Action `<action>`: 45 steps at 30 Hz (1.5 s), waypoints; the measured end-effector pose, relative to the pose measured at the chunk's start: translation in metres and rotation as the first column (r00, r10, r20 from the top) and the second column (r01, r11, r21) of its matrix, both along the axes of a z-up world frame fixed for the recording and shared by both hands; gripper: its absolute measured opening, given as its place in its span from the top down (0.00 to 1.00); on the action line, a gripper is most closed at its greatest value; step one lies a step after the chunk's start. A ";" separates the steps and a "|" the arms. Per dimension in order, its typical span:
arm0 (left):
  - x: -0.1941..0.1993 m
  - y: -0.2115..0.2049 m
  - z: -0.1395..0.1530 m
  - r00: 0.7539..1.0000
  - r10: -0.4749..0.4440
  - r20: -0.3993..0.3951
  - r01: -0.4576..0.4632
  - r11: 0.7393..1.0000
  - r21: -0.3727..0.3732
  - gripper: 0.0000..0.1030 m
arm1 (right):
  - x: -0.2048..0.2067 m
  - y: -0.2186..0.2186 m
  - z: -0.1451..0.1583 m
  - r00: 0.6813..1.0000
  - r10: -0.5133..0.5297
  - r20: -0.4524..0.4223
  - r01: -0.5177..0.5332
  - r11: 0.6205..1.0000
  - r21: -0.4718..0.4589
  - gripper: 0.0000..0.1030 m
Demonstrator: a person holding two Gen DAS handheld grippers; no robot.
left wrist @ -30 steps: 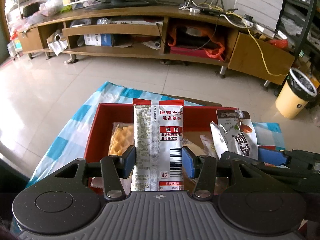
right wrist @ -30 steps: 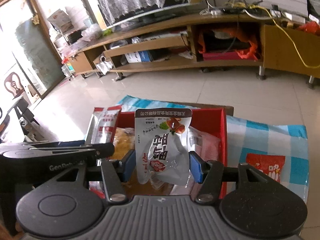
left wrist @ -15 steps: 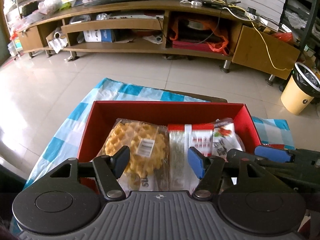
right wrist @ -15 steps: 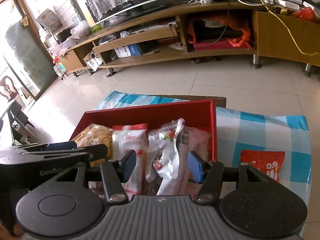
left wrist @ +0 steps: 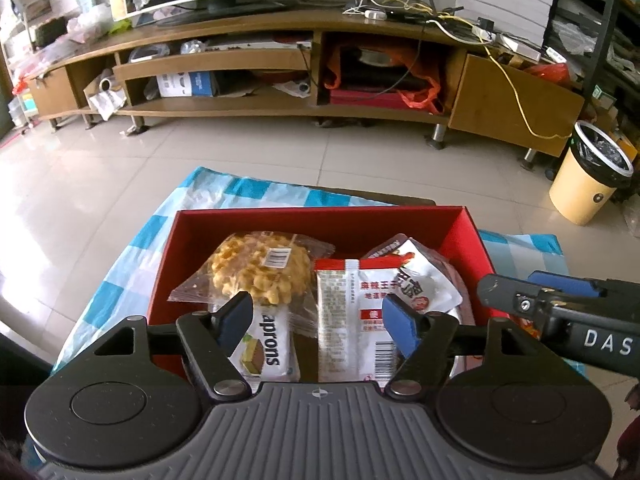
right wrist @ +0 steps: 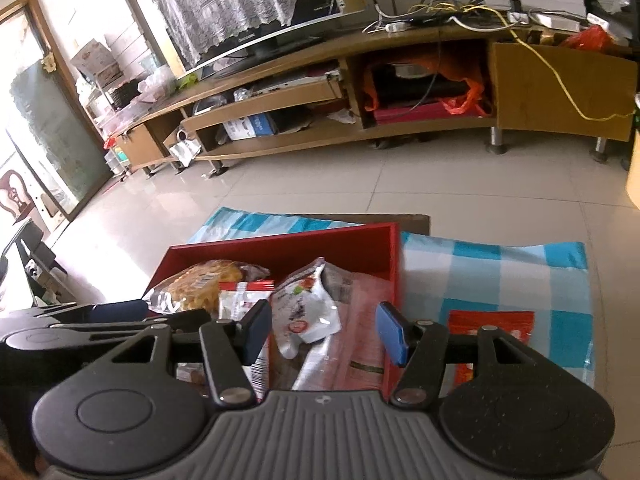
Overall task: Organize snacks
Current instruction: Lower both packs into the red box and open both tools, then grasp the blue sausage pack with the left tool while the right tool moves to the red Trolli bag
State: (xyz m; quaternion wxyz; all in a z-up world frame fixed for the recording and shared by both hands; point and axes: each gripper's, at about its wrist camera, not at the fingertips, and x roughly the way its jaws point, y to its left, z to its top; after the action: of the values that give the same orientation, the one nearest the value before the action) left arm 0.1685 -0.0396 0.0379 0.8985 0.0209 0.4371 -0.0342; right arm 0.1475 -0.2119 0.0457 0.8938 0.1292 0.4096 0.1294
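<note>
Just below the opening left hand-held gripper (left wrist: 318,320), spicy-strip packet (left wrist: 352,332).

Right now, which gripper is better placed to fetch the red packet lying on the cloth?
Probably the right gripper: the red packet lies just beside it, outside the box. The left gripper hangs over the box, farther off.

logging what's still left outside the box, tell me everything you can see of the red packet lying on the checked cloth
The red packet is a flat, glossy foil-like snack pouch, bright red with white print on its face. It lies flat on the blue and white checked cloth, outside the red box, just to the right of the box's right wall, apart from the snacks inside. Its lower part is hidden behind the right tool, so its full length cannot be seen. Nothing grips it or rests on it.
</note>
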 end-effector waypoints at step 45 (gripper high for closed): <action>-0.070 -0.144 -0.110 0.904 -0.282 -0.321 0.292 0.956 -0.018 0.06 | -0.022 -0.100 -0.034 0.971 -0.171 -0.167 0.165 0.985 -0.046 0.37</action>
State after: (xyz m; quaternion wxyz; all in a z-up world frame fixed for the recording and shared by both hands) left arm 0.0989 -0.1832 -0.0724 0.8005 0.0928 0.5695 -0.1624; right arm 0.1255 -0.3114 0.0120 0.8653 0.1596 0.4739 0.0353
